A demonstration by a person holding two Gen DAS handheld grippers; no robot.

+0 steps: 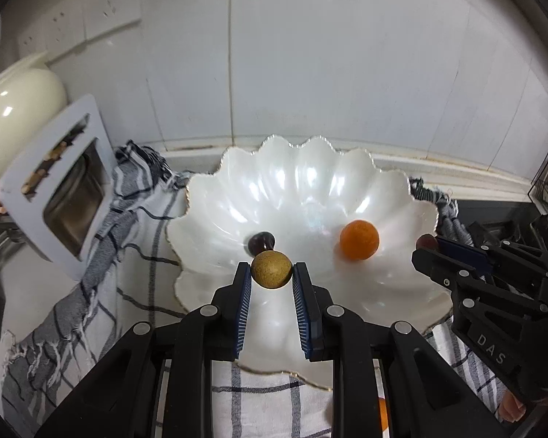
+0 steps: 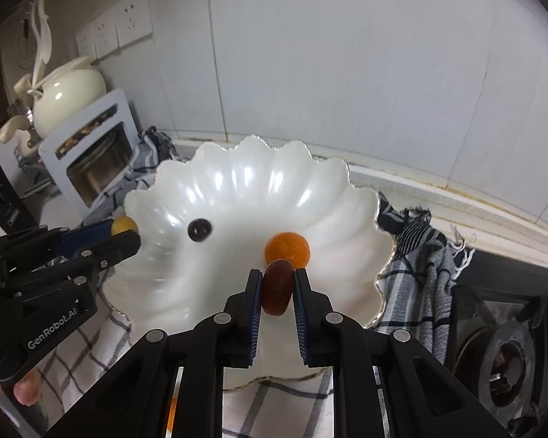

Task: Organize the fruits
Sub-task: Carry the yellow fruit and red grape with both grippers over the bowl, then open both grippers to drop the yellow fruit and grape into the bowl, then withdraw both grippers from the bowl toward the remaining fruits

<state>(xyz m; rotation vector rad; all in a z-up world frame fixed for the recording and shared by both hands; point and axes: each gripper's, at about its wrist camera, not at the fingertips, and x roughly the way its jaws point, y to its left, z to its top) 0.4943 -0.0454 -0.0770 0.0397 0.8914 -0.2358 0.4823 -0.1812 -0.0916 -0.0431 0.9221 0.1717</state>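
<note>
**Both grippers carry fruit over the shell bowl**

Left wrist view: the left gripper [image 1: 271, 269] is clenched on a round tan fruit [image 1: 271, 269], held above the near-left part of the white scalloped bowl [image 1: 208, 215]. A dark fruit [image 1: 261, 242] lies just beyond it; an orange fruit [image 1: 359, 240] sits to the right.

Right wrist view: the right gripper [image 2: 277, 288] grips an oblong brown fruit [image 2: 277, 287], its long axis running near to far along the fingers, just before the orange fruit. Bowl floor lies below both, on a checked cloth [image 2: 405, 284].

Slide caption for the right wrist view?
Right gripper holds a brown date over the scalloped white bowl, beside an orange fruit.
</note>
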